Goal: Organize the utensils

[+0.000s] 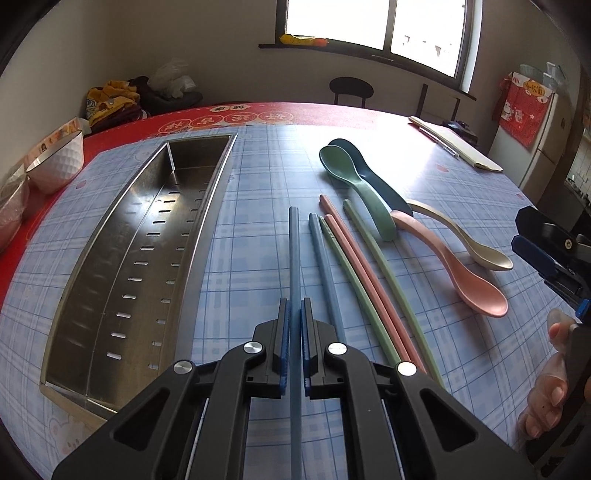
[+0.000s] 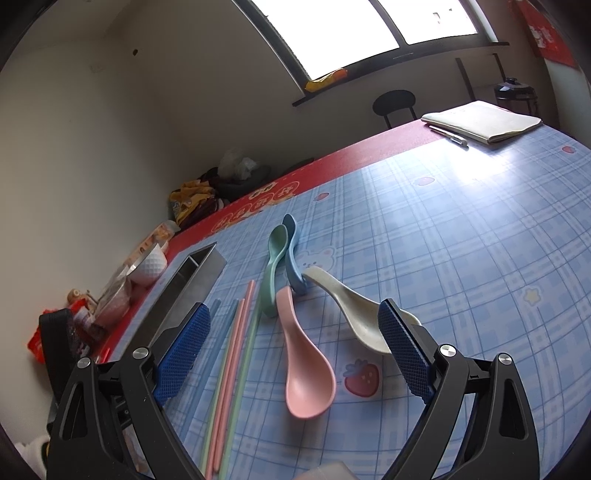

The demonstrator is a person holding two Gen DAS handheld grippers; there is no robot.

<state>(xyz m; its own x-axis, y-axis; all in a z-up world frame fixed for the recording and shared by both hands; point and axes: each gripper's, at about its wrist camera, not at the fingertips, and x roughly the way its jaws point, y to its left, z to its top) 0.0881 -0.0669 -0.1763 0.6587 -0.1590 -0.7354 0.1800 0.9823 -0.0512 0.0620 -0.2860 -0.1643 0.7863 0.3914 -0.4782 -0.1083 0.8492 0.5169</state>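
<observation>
Bright window point(image 1: 373, 22) top centre, dark sill; cream walls; black chair point(image 1: 351, 89) behind bench; white fridge point(image 1: 546, 147) far right.

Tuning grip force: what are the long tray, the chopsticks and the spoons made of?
Tray: looks like brushed stainless steel, with mirror-like reflections and punched slots.
Chopsticks: matte pastel, likely plastic or composite; hard to say which.
Spoons: same matte, faintly speckled look, probably the same material.
</observation>
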